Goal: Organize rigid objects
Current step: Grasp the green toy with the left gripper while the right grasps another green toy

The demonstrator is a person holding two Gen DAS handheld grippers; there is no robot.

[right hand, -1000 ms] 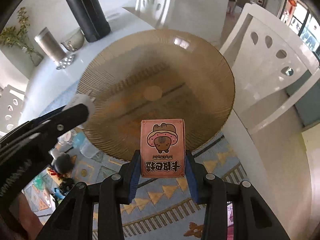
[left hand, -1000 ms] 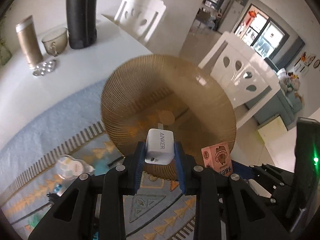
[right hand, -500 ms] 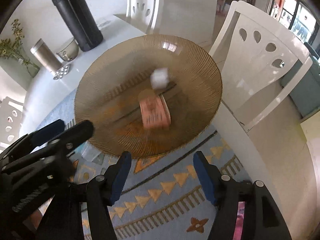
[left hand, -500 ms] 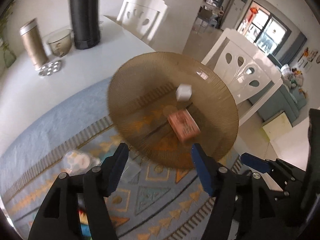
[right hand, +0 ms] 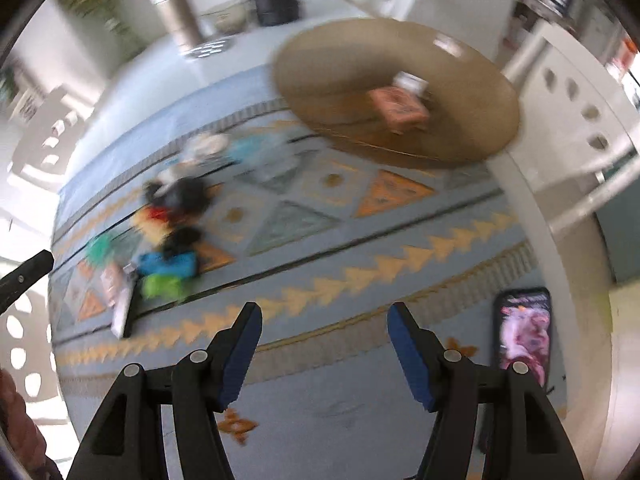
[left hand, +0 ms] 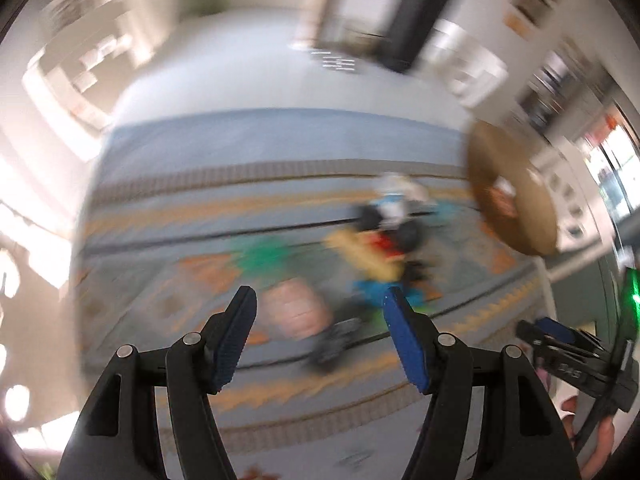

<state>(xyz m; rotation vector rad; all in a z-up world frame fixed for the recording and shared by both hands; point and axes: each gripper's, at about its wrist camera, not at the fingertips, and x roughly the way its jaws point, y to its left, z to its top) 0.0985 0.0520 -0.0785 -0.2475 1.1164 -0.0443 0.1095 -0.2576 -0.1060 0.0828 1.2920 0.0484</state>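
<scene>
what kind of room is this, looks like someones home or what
Most likely a home dining area: a white table with a patterned mat, white cut-out chairs around it, and a thermos at the far end.

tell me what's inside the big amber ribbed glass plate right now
Inside the amber ribbed glass plate lie a pink printed card box and, just behind and against it, a small white charger cube. Whatever sits under the box is covered; motion blur hides finer detail.

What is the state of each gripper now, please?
Left gripper: open, holding nothing.
Right gripper: open, holding nothing.
</scene>
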